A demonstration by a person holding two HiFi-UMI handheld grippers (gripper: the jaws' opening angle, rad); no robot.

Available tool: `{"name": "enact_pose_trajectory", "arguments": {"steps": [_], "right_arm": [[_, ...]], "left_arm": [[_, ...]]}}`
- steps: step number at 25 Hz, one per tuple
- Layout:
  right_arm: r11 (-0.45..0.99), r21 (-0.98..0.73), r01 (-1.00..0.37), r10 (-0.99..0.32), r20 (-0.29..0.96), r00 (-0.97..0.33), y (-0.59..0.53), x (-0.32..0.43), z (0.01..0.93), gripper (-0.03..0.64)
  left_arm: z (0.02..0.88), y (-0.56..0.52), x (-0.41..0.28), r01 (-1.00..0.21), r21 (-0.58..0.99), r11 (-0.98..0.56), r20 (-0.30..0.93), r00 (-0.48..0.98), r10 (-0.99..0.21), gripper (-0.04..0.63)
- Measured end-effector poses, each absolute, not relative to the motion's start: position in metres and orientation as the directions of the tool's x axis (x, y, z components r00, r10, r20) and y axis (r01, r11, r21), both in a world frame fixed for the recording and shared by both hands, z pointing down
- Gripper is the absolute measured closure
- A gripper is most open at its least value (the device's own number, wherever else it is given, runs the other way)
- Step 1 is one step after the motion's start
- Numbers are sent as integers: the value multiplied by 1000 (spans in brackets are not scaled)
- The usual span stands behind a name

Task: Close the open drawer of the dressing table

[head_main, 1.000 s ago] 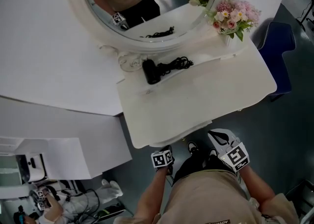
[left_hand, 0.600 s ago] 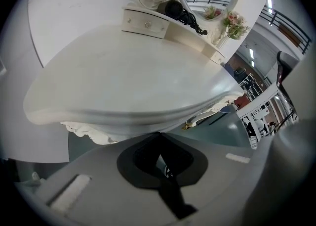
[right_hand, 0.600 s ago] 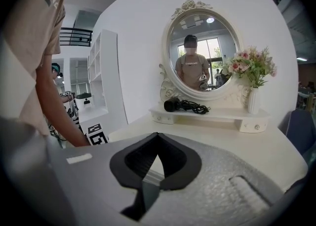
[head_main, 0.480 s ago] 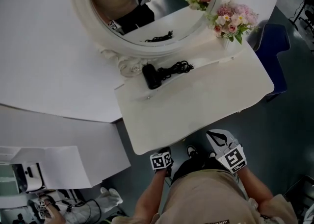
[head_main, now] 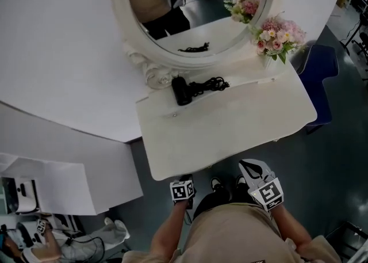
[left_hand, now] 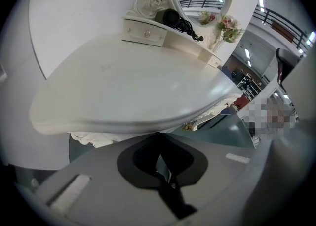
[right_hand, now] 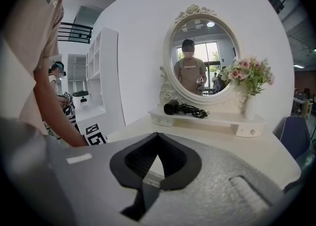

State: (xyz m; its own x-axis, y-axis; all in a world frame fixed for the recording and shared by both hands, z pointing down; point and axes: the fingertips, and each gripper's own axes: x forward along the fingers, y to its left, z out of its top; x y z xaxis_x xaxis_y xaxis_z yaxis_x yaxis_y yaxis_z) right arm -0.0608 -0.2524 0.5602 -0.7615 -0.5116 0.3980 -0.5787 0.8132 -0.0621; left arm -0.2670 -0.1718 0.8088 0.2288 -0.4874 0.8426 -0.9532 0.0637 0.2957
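**Item: table (head_main: 230, 124), white, with round mirror (head_main: 201, 14).**

- **On the rear shelf:** hair dryer (head_main: 181, 90) with coiled cord; flowers (head_main: 279, 36) in a vase at the right end. The main top is bare.
- **Drawer (left_hand: 210, 117):** sits under the front edge of the top. It shows only in the left gripper view, as a carved white front with a brass handle (left_hand: 189, 126). In the head view nothing juts out past the front edge.
- **Left gripper (head_main: 184, 187):** low, just in front of the table edge and below the level of the top, pointing toward the drawer front. Its jaws are together and grip nothing. It is not touching the drawer, as far as its own view shows.
- **Right gripper (head_main: 259, 178):** just beside the front edge, held above the level of the top (its camera looks across the top to the mirror). Its jaws are together and empty.
- **Progress, as a judgement:** the drawer front appears tucked beneath the top, so the closing looks done or very nearly done. No view shows the seam between the front and the frame, so I cannot tell whether it is fully home.
- **What may remain:** at most a last press on the front, then drawing both grippers clear.
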Motion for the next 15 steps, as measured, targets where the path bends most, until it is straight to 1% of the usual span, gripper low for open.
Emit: {"name": "enact_pose_trajectory", "arguments": {"steps": [5,9,15], "right_arm": [[830,-55,-555,-491,397,-775,-258,-41,556,614],[845,-62,-532,-467,403,-787,-258,-27,553,614],[865,-12,-501,-457,392,-799,-279,-19,544,614]], "left_arm": [[780,-169,-253,-954,286,87,815,195,-546,578],[741,-163,-244,-960,260,107,781,144,-608,577],[667,-192,-227,-959,279,47,676,161,-719,577]]}}
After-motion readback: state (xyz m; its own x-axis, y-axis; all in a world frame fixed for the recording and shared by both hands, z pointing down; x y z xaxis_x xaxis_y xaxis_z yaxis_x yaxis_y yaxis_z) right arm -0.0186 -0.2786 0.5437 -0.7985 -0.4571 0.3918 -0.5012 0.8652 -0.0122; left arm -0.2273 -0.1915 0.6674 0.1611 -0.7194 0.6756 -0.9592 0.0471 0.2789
